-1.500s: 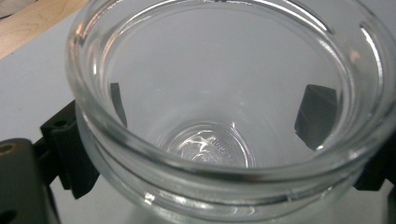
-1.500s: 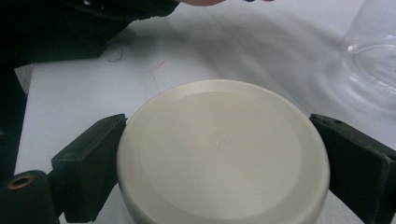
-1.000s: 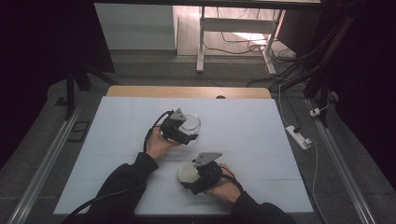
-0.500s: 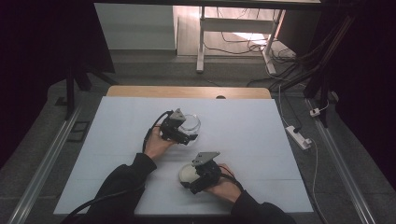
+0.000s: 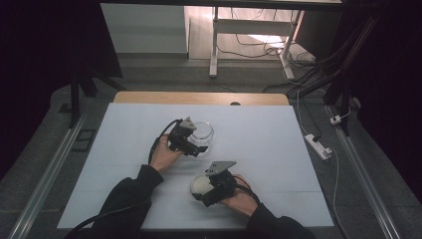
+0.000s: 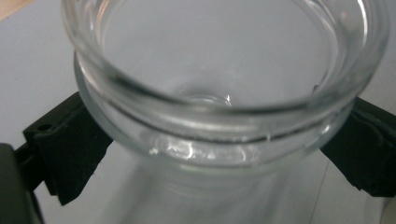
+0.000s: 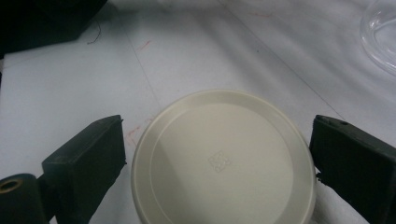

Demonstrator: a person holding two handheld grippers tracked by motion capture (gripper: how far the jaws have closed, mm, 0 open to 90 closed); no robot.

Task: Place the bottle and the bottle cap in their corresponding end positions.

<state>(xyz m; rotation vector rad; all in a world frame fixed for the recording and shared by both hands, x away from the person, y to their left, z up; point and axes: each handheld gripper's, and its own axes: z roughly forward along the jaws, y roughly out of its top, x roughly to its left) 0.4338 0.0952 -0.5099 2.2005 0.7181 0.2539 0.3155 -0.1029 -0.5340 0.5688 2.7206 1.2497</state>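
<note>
**Jar held, lid not yet gripped**

The left gripper (image 5: 195,148) clamps the open glass jar (image 6: 224,84) mid-counter (image 5: 278,144). The right gripper (image 7: 219,163) stands wide around the cream lid (image 7: 222,161), lying flat nearer the person (apparently ungrasped). Lidding likely remains.

Both forearms, in dark sleeves, come in from the bottom of the high view. The left hand (image 5: 164,155) reaches farther forward, pointing the left gripper (image 5: 195,143) forward and to the right; its two black jaws press against opposite sides of a glass jar (image 6: 224,88). The right hand (image 5: 240,199) stays nearer the person, aiming the right gripper (image 5: 203,188) leftward, its jaws spread either side of a cream lid (image 7: 223,161).
</note>
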